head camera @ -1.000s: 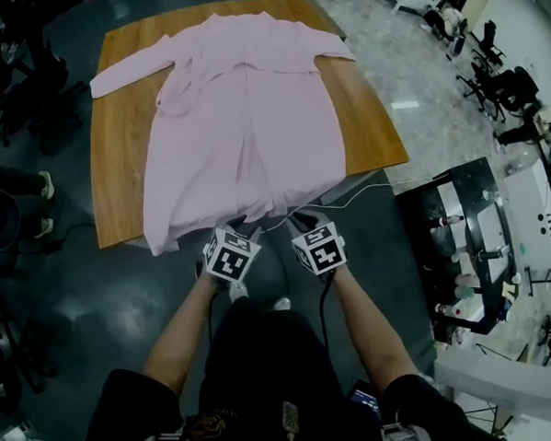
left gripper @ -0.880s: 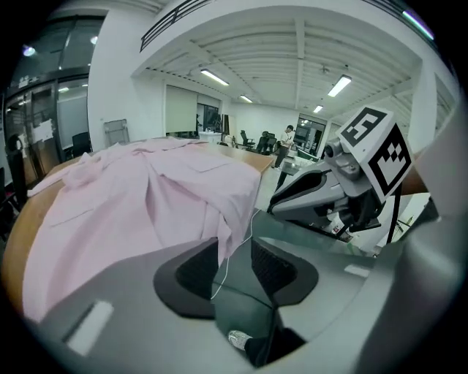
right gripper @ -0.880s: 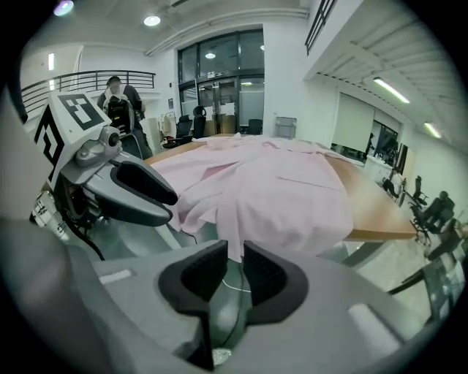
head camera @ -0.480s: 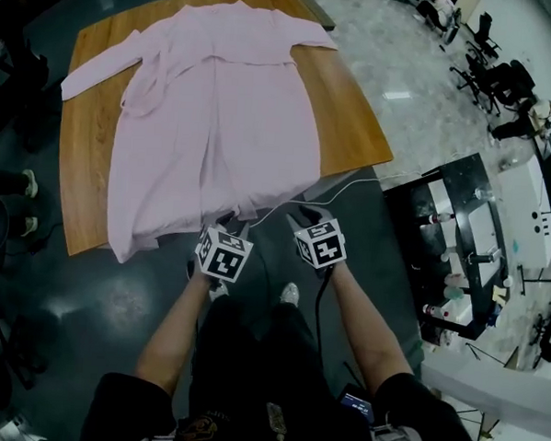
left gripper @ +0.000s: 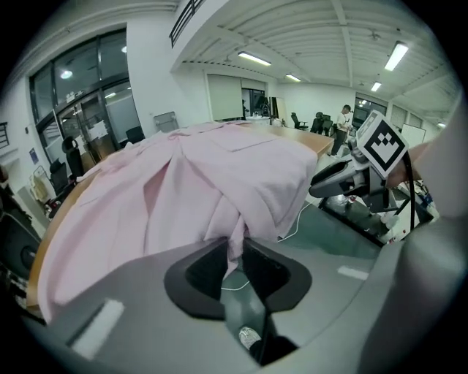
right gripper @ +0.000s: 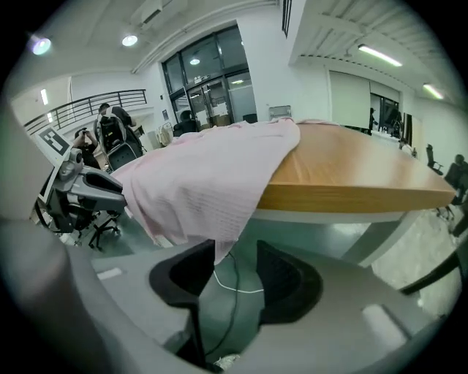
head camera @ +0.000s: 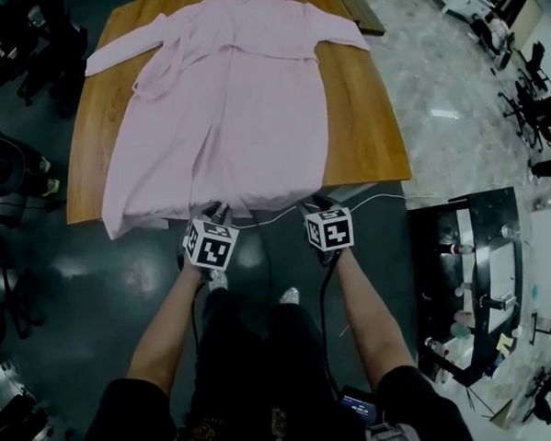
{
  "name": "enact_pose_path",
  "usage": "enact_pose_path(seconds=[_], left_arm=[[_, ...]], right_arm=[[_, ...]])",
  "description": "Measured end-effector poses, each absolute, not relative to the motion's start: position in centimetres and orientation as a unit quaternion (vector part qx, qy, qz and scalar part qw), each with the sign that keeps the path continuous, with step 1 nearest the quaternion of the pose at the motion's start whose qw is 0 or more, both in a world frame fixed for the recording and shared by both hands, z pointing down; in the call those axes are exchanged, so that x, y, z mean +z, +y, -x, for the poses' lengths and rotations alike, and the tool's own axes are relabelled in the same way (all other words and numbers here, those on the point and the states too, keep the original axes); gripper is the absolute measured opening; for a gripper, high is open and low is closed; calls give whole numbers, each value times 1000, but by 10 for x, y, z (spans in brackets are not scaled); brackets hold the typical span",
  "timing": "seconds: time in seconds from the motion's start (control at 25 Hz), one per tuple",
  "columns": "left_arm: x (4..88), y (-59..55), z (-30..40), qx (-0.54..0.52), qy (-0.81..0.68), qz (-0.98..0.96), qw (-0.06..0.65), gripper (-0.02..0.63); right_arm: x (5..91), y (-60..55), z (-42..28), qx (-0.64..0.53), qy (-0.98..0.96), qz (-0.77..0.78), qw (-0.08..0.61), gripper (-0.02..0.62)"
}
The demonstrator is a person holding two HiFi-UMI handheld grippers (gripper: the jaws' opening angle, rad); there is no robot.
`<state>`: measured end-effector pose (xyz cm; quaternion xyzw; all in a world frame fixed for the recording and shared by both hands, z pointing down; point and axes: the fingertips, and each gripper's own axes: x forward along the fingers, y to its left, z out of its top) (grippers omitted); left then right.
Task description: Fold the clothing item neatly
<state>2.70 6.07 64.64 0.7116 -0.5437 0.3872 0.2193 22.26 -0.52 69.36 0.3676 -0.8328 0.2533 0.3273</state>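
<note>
Head view first: the pink robe (head camera: 254,103) lies spread flat on the wooden table (head camera: 368,128), collar at the far end, hem hanging over the near edge. Both grippers are at that hem, the left gripper (head camera: 218,208) and the right gripper (head camera: 313,206) near each other. A white cable (head camera: 387,199) trails over the floor just beyond the table's near right corner, a dark bench (head camera: 476,262) crowded with small items stands to the right, and office chairs (head camera: 36,36) sit off the far left.

Left gripper view now: the jaws have just been closing and pinch a bunched fold of hem (left gripper: 235,241). The right gripper (left gripper: 351,172) shows beside it, right.

Right gripper view: the jaws have just been opening and stand apart, a corner of hem (right gripper: 219,248) dangling loose between them by the left jaw. The table edge (right gripper: 351,196) juts just behind, the cable (right gripper: 238,286) lies below.
</note>
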Motion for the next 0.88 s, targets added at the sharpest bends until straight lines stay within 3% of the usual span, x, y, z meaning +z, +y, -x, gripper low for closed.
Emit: enact_pose_path(seconds=[0.04,0.16,0.24,0.28,0.88], left_arm=[[648,60,-26,391,-549,-706,218,51],[650,60,-24,400,-552,-699,215,31],[650,62,-20,403,-551,-698,217,29],[651,63,-20,405,-550,-697,220,28],[684,112,-61,459,-439,-745,203,26]], right_arm=[[699,-9,-221,255,-837,-360,323,170],[707,-10,-206,251,-857,-320,317,168],[704,-5,-196,236,-866,-292,330,41],[701,-1,-195,231,-869,-282,335,9],[611,39,-252,212,-859,-327,332,9]])
